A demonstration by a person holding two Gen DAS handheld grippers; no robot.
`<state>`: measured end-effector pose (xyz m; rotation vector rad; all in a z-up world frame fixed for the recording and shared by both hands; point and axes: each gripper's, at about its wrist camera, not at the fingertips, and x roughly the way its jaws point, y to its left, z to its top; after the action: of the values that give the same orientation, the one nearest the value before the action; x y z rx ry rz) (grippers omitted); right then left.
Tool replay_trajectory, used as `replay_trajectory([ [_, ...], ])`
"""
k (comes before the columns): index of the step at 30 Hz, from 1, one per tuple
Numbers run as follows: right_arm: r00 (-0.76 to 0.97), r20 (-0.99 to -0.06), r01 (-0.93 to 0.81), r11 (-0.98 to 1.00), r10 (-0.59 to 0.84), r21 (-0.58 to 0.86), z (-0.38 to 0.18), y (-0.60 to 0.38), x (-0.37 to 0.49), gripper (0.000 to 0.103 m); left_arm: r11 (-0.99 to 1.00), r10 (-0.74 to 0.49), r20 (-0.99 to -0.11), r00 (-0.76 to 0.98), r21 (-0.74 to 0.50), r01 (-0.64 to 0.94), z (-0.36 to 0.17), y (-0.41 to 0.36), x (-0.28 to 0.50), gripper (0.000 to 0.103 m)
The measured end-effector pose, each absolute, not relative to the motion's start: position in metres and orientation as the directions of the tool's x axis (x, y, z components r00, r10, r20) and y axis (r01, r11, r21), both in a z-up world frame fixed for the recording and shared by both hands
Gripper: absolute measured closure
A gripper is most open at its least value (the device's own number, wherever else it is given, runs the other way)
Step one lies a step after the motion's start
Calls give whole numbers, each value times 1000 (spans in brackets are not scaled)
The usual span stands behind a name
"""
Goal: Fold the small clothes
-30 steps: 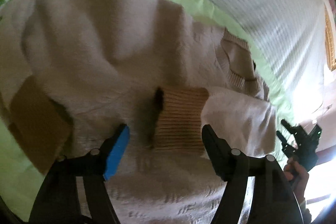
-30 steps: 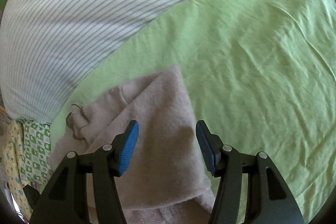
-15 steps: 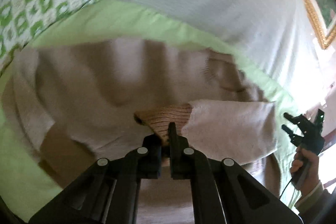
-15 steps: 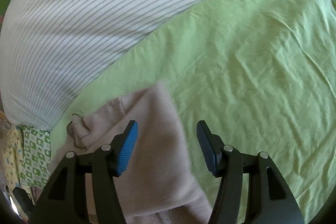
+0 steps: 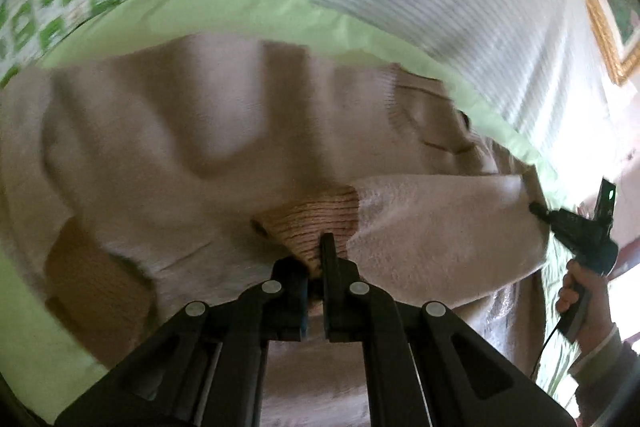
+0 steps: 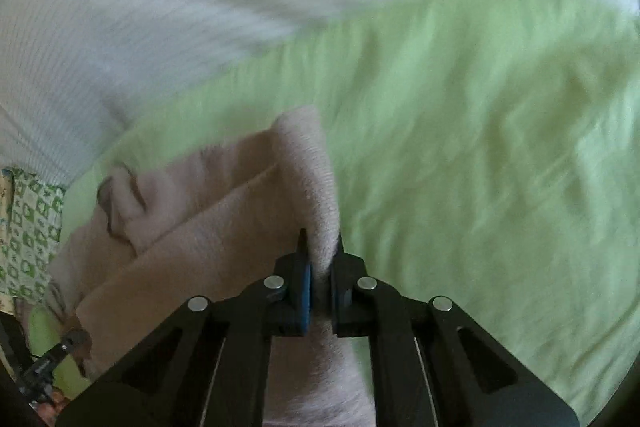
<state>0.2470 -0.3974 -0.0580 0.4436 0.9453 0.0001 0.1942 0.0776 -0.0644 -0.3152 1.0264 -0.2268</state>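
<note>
Both claws are now clamping where a second ago they were standing apart: the left claw [image 5: 316, 259] is pinching the ribbed tan cuff [image 5: 312, 219], and the right claw [image 6: 320, 259], having just closed, is gripping the shoulder fold of the beige sweater [image 5: 180, 131]. Lying on the green bed sheet [image 6: 480, 147], its folded sleeve [image 5: 440, 219] is running straight between the two claws, so each is holding its nearer end.
</note>
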Motion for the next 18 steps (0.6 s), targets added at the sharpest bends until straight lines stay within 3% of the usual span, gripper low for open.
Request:
replay_trajectory([
  [7,498,-859,218,942,117,254,-78,-406,259,94,965,-251,-853,458,-259,47,-90,58,210,98],
  [9,510,-852,244,930,117,274,-78,-408,254,90,965,-244,-857,454,-261,27,-87,68,209,88],
  [11,523,-846,284,915,104,288,-69,-412,243,69,963,-241,-856,456,-268,6,-80,81,204,83],
  [12,541,-834,284,909,110,304,-63,-411,237,63,959,-244,-855,458,-283,-17,-76,90,201,69],
  [13,563,-818,280,904,118,323,-57,-411,230,54,954,-246,-851,463,-298,-40,-70,99,194,63],
  [18,633,-743,207,877,217,433,-28,-404,188,49,940,-185,-842,507,-303,-159,-43,147,157,39],
])
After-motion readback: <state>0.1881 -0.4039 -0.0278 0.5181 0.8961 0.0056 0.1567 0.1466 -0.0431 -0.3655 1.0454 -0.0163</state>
